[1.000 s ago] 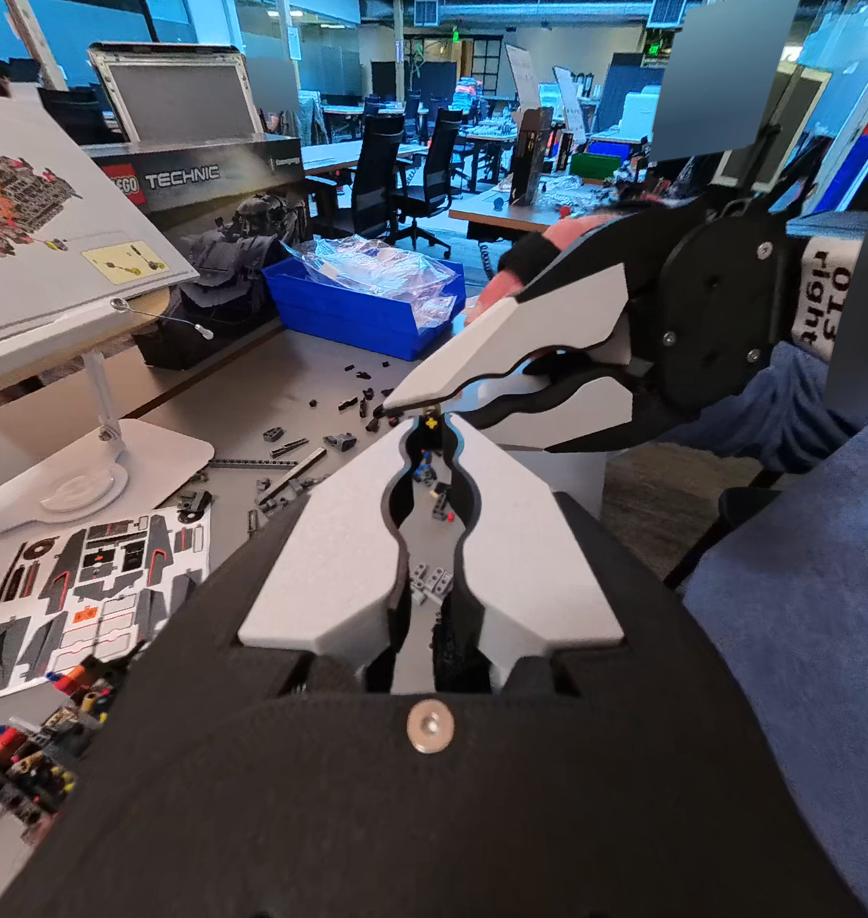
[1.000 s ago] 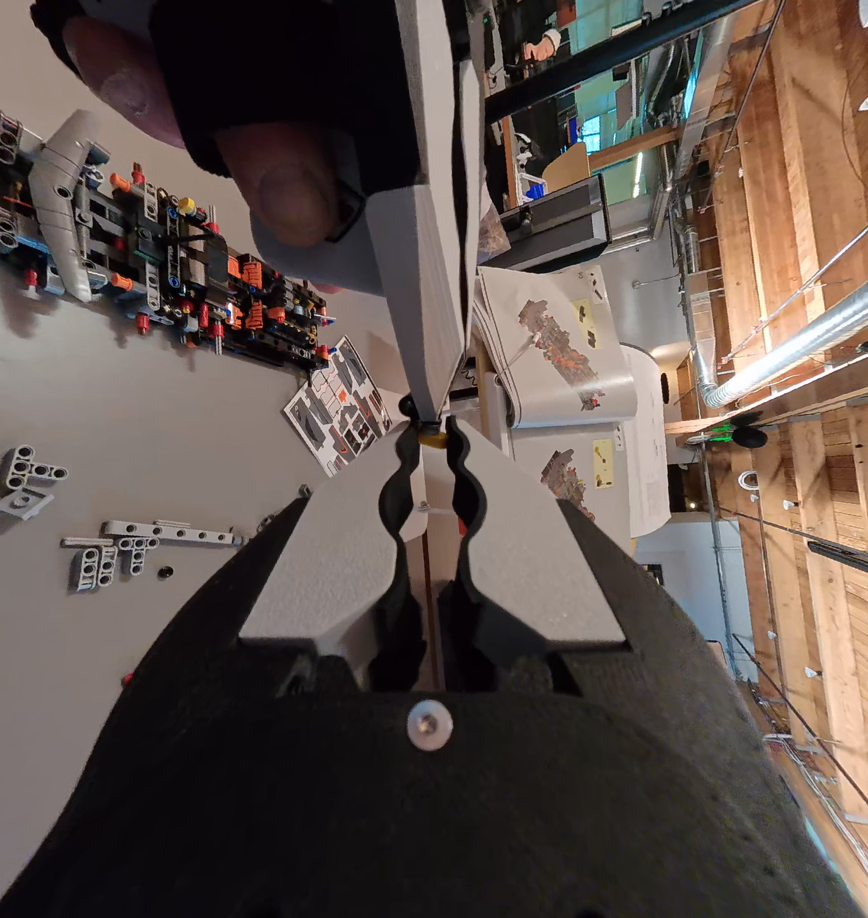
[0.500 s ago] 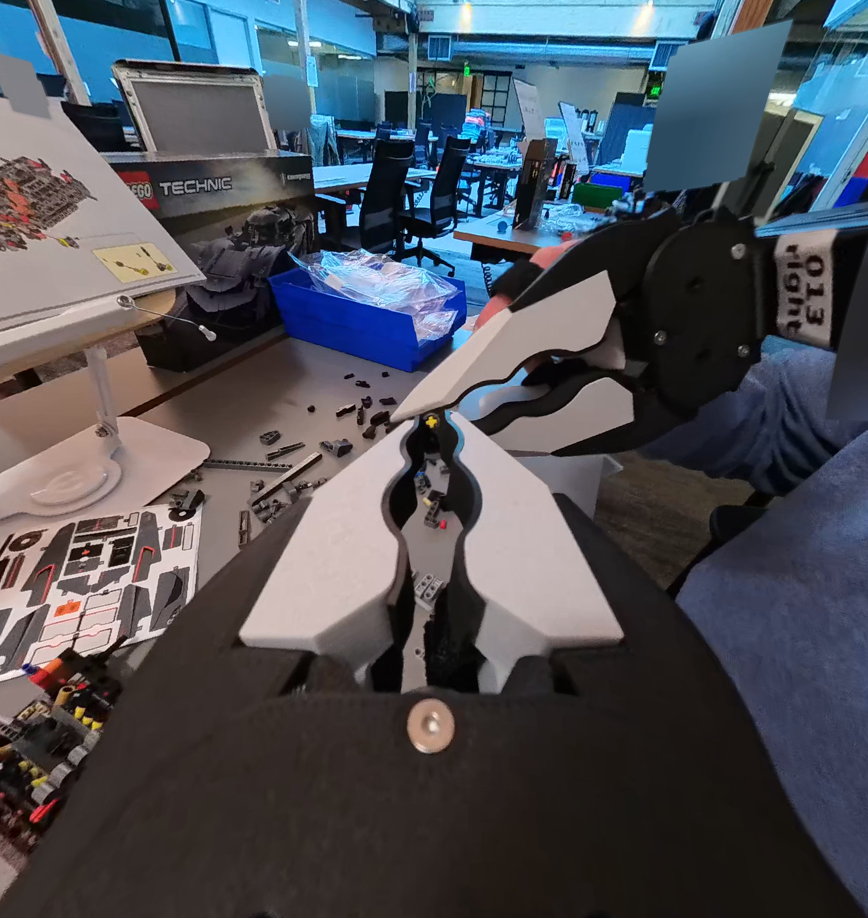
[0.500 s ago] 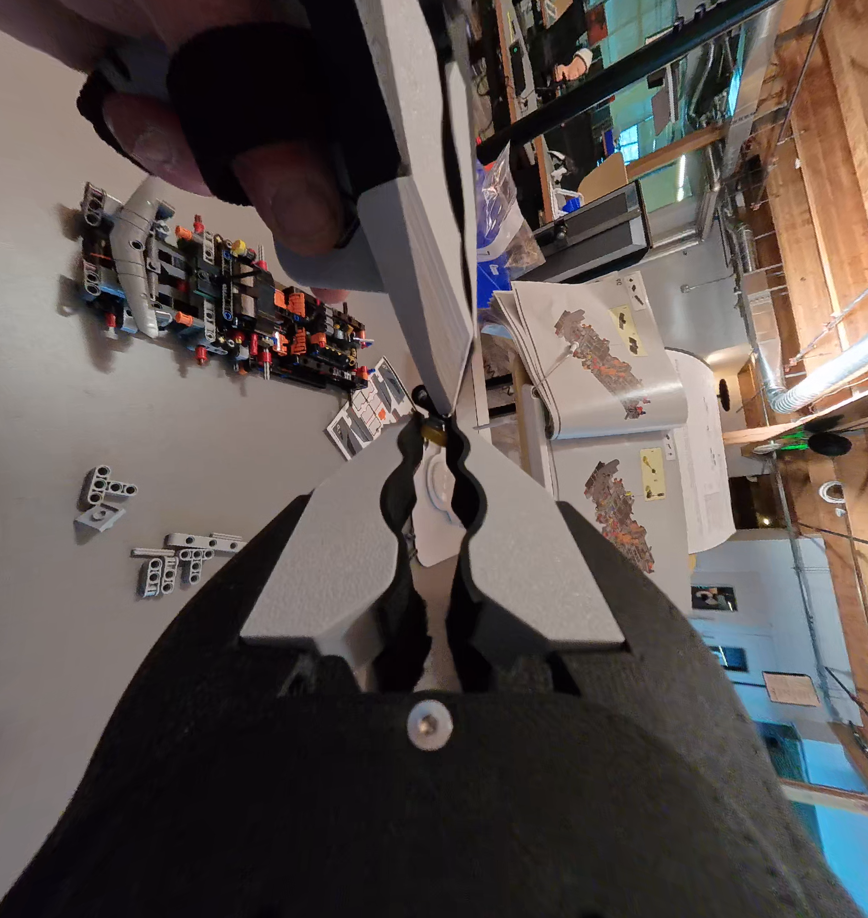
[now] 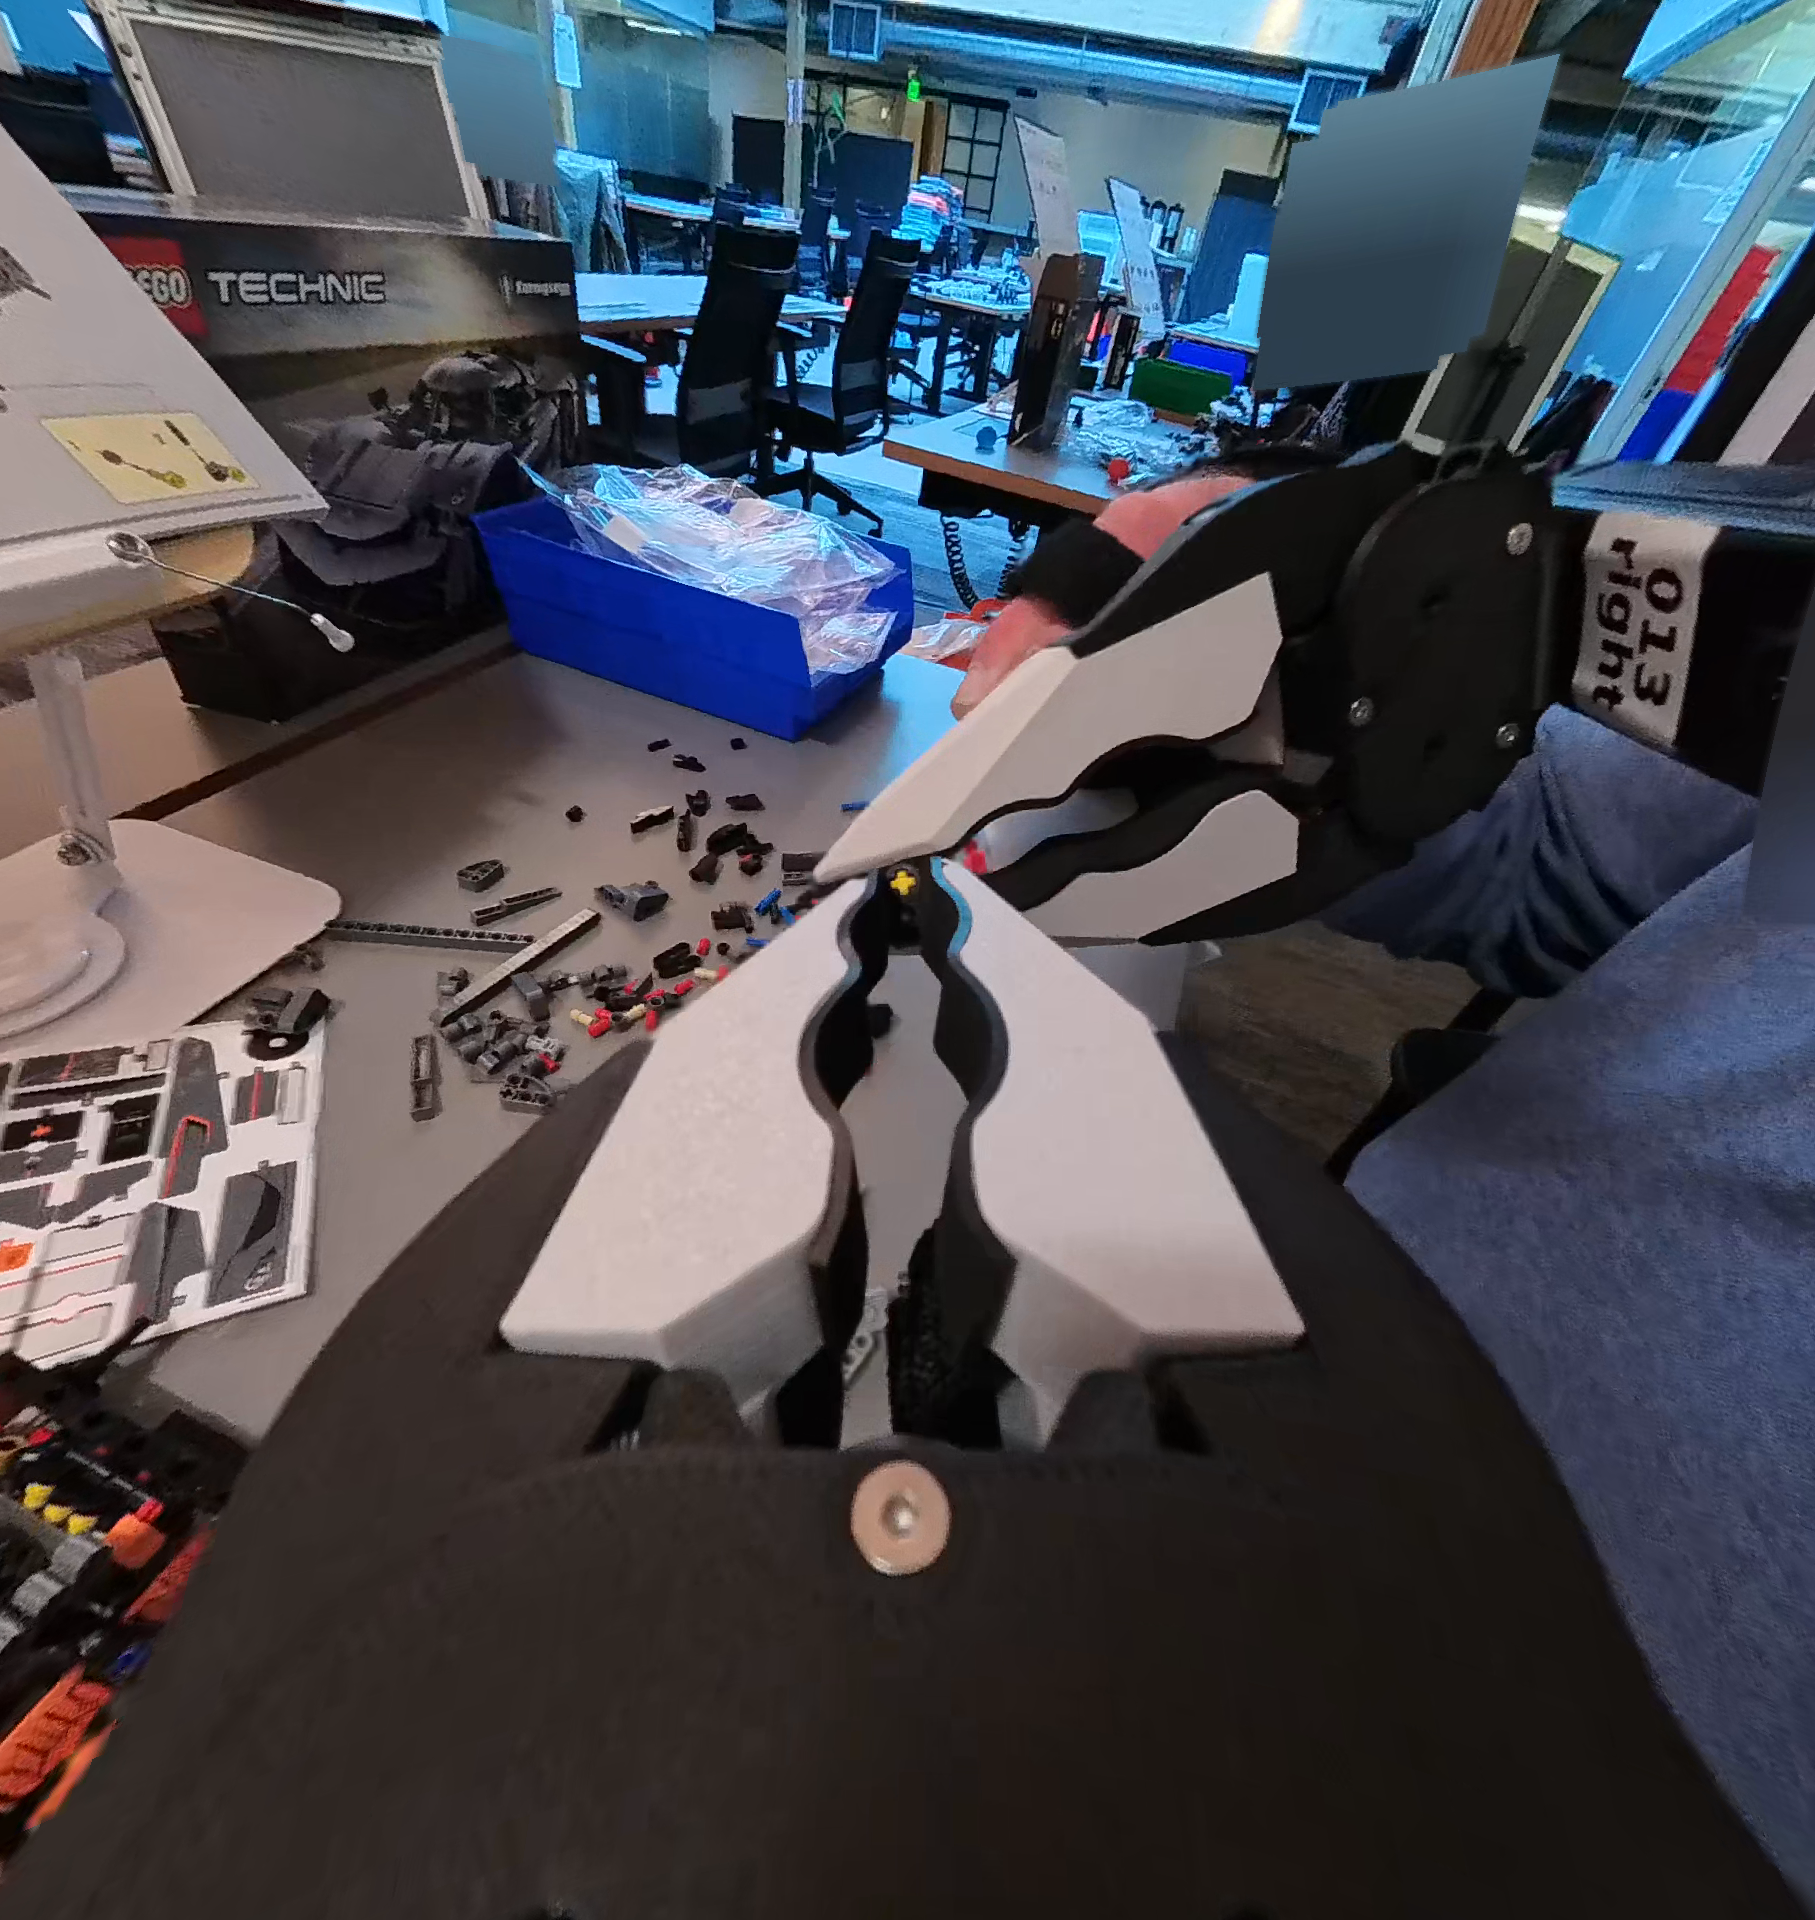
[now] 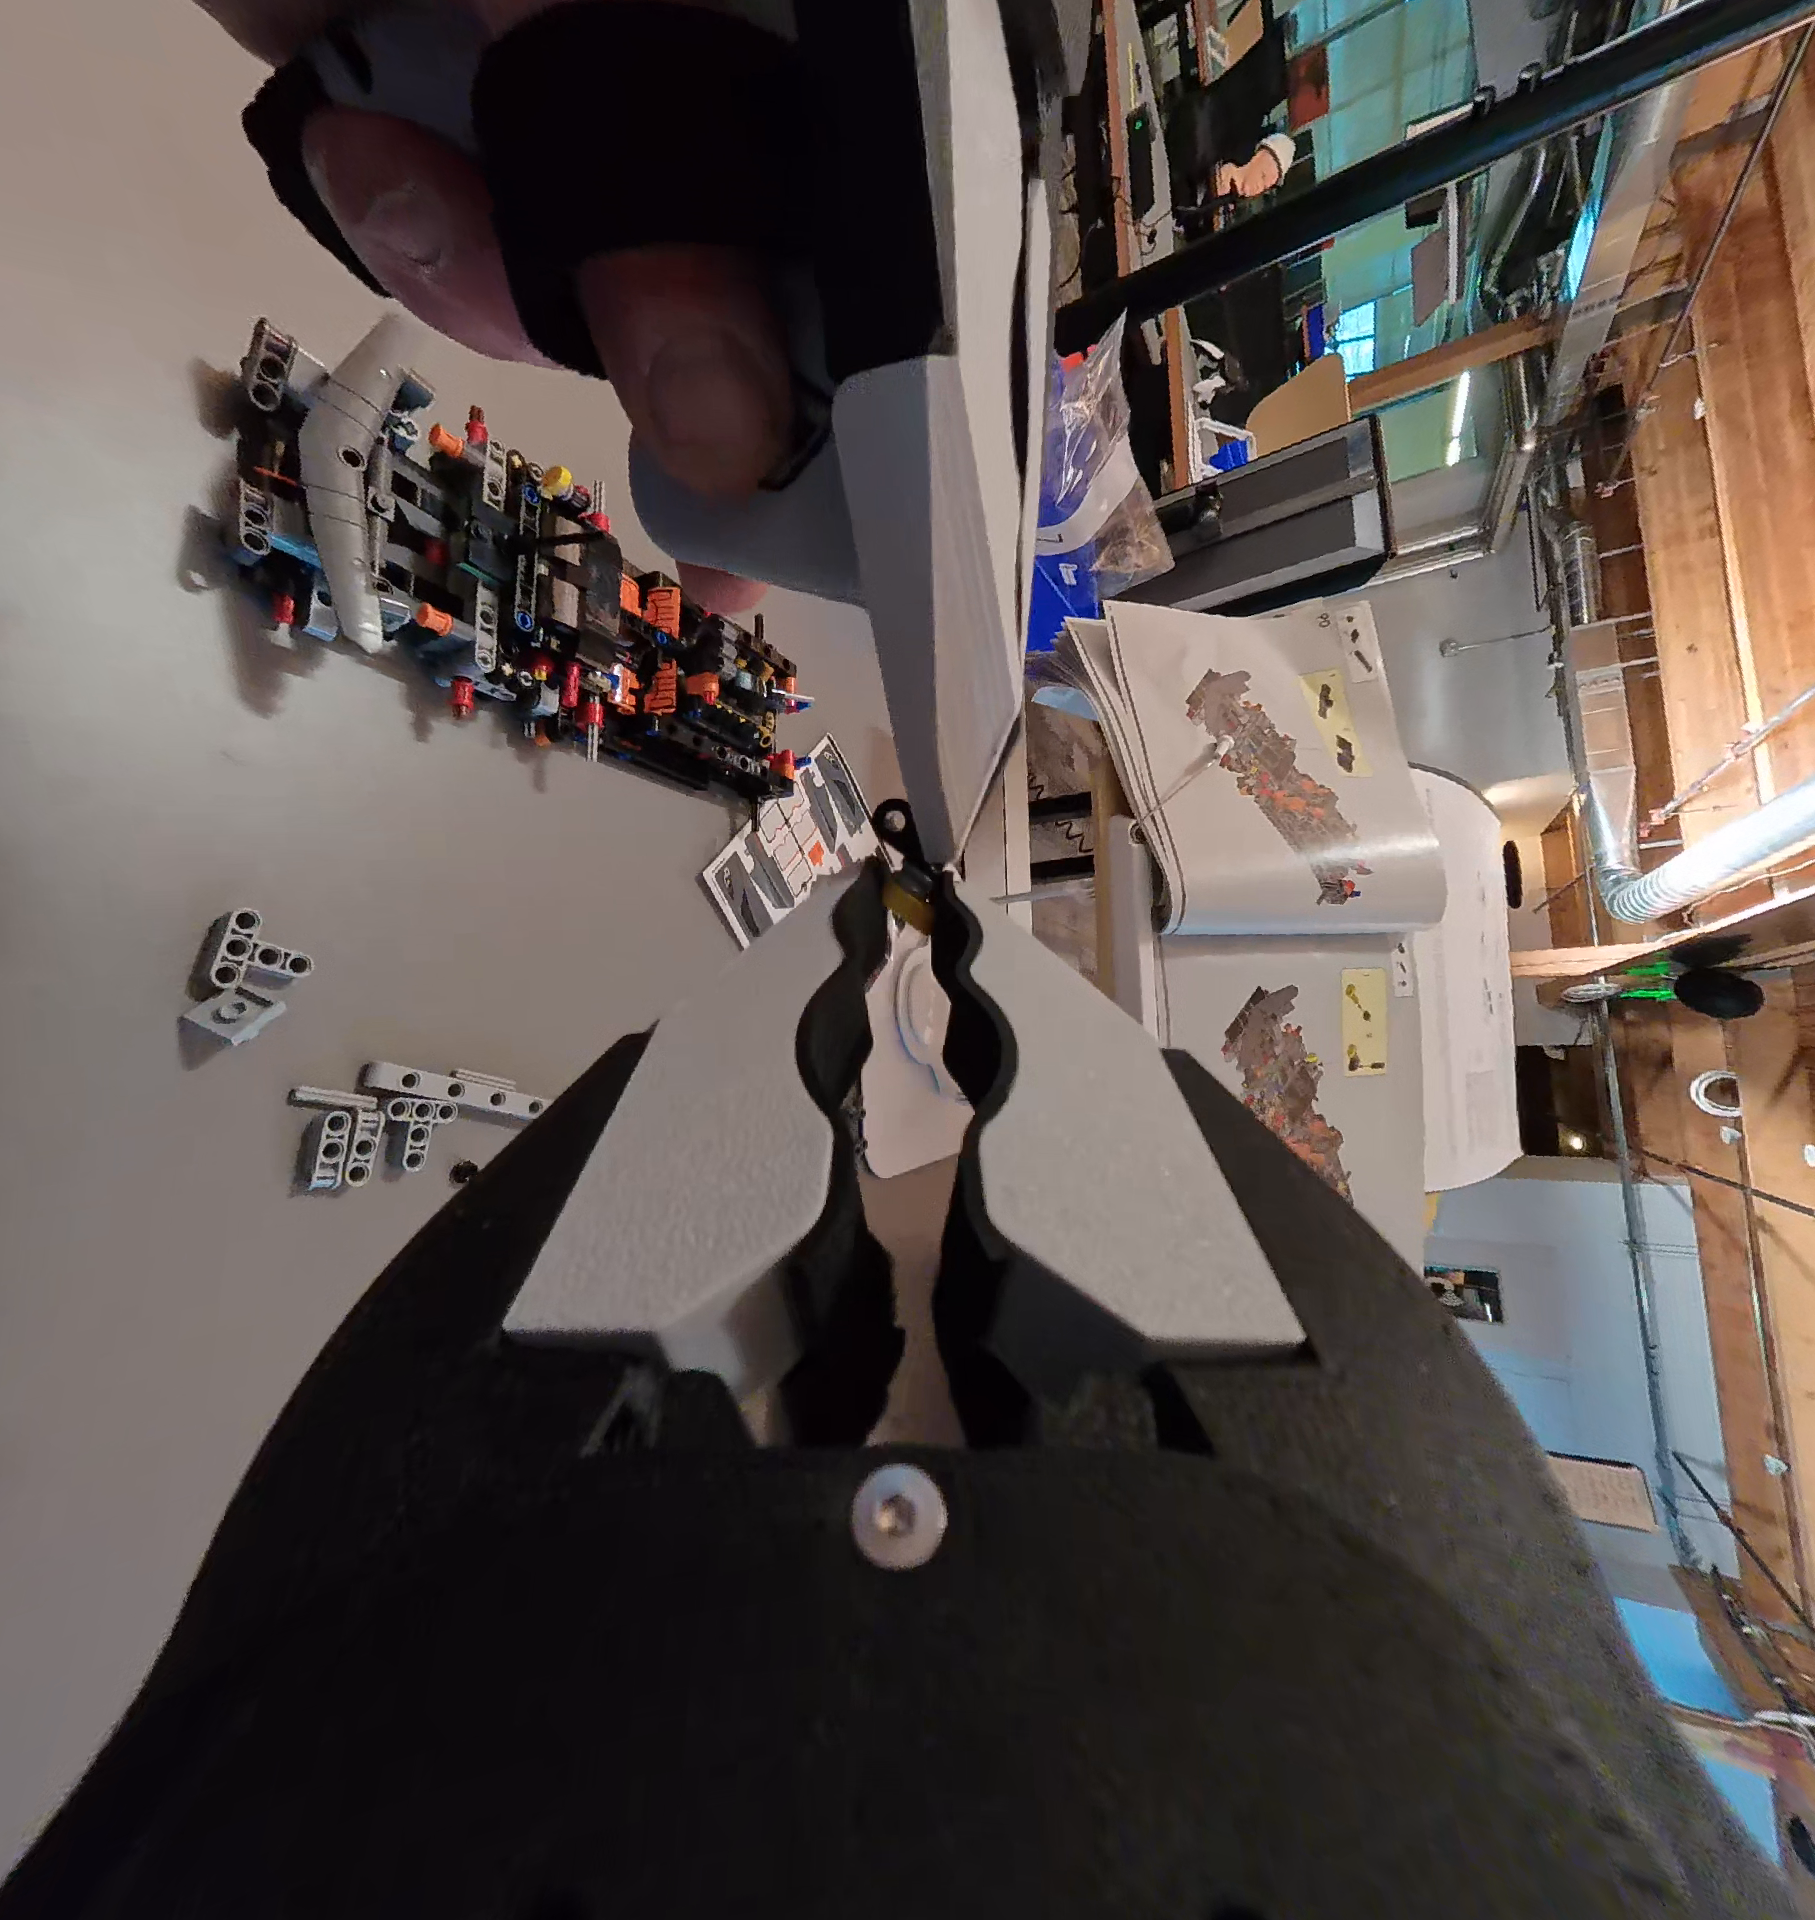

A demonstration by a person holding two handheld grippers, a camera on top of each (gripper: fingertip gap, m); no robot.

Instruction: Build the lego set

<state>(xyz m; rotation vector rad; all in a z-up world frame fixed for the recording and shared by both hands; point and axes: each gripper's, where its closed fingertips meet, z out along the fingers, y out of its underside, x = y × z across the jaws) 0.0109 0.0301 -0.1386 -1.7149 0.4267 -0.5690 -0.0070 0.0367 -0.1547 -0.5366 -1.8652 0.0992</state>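
Left gripper [image 5: 903, 896]: fingers nearly together, pinching a small black piece with a yellow cross-shaped end [image 5: 901, 883] at the tips. Held above the table [image 5: 415, 769], near its right edge.

Right gripper [image 6: 911, 891]: fingers nearly closed on a yellow bush [image 6: 908, 896] at the tips; a thin black pin with a ring end [image 6: 895, 826] sticks out beyond it. The right gripper comes in from the right in the left wrist view, and its tips meet the left gripper's tips. Whether the two small parts are already joined cannot be told.

Hand [image 6: 570, 270]: fingertips in a black fingerless glove, wrapped on the left gripper's body.

Model [image 6: 508, 582]: long, partly built frame of black, orange, red and grey parts, lying flat on the table, well apart from the grippers.

Sticker sheet [image 5: 124, 1174]: flat on the table, beside the model's end.

Loose parts [image 5: 612, 966]: small black, red and blue pieces scattered mid-table. Grey beams [image 6: 394, 1117] lie apart in a separate cluster.

Manual [image 6: 1267, 748]: open on a white stand [image 5: 72, 894].

Blue bin [image 5: 674, 634]: at the table's far side, holding clear bags.

Box [image 5: 363, 301]: set behind the bin.
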